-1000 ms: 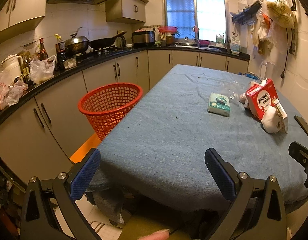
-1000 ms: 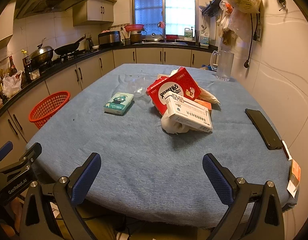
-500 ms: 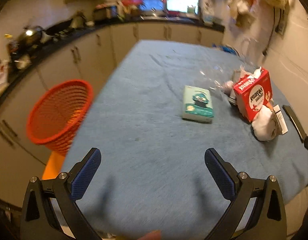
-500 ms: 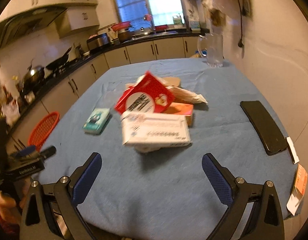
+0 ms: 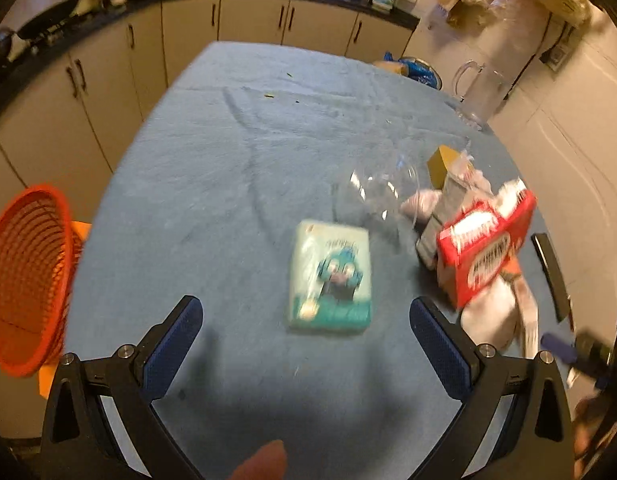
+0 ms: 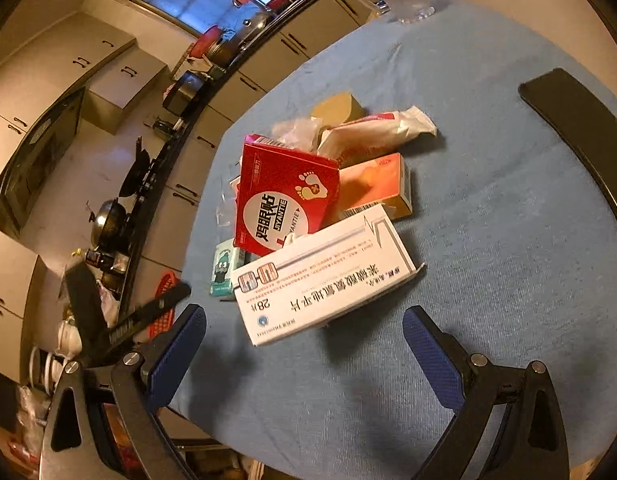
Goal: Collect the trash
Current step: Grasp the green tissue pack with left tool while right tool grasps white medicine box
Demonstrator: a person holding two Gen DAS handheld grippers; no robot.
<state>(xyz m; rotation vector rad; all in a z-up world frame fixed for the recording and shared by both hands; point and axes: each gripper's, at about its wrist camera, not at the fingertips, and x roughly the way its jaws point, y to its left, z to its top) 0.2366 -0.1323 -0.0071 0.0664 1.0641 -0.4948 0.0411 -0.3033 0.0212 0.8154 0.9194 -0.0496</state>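
Observation:
My left gripper [image 5: 306, 322] is open and empty, just above the blue table cloth [image 5: 228, 160], with a teal tissue pack [image 5: 332, 276] lying right in front of it. A red box [image 5: 484, 244], white crumpled paper [image 5: 492, 320] and clear plastic wrap [image 5: 380, 188] lie to its right. My right gripper [image 6: 304, 334] is open and empty, tilted, just short of a white medicine box [image 6: 324, 276]. Behind that box are the red box [image 6: 284, 200], an orange box [image 6: 372, 184], a white wrapper [image 6: 380, 128] and the tissue pack [image 6: 224, 266].
A red mesh basket [image 5: 24, 276] stands off the table's left edge, and shows small in the right wrist view [image 6: 164, 304]. A black phone [image 6: 580, 128] lies on the right side of the table. A glass jug [image 5: 482, 96] stands at the far right. Kitchen cabinets [image 5: 108, 68] surround the table.
Both grippers have moved forward and down over the table. The left one has closed in on the tissue pack, the right one on the white medicine box while tilting. Both stay open.

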